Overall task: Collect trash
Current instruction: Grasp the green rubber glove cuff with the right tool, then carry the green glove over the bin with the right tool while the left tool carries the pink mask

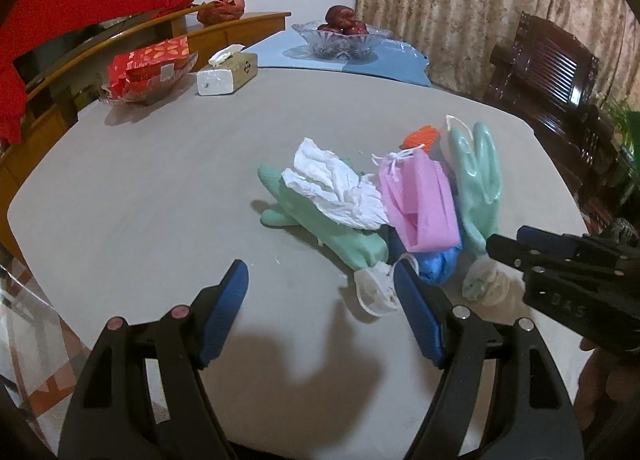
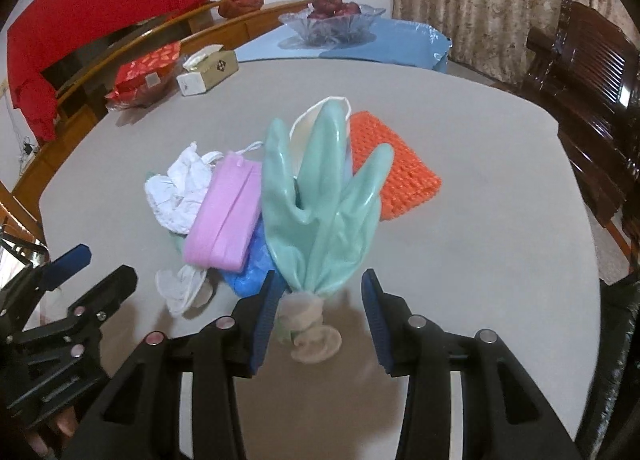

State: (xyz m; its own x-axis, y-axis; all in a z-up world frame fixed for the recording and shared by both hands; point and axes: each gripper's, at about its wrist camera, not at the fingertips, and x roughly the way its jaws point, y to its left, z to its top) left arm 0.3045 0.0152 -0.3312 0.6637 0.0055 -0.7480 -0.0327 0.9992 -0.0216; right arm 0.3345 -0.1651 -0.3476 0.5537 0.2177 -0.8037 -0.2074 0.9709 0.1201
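A heap of trash lies on the grey table (image 1: 160, 188): a crumpled white tissue (image 1: 336, 184), a pink pouch (image 1: 416, 204), a blue crumpled cover (image 1: 436, 264), an orange knitted pad (image 2: 396, 176) and two mint-green rubber gloves. My left gripper (image 1: 320, 264) stands open just in front of one glove (image 1: 332, 228), nothing between its fingers; that glove's white cuff (image 1: 376, 292) lies by the right finger. My right gripper (image 2: 320, 276) is open around the bunched cuff (image 2: 308, 320) of the other glove (image 2: 320, 212); the left pad is close to it, the right pad stands apart.
A tissue box (image 1: 224, 74) and a red packet in a glass dish (image 1: 148, 68) sit at the far left. A glass fruit bowl (image 1: 340, 36) stands on a blue cloth (image 1: 400, 64) behind. A dark wooden chair (image 1: 552, 72) is at the right edge.
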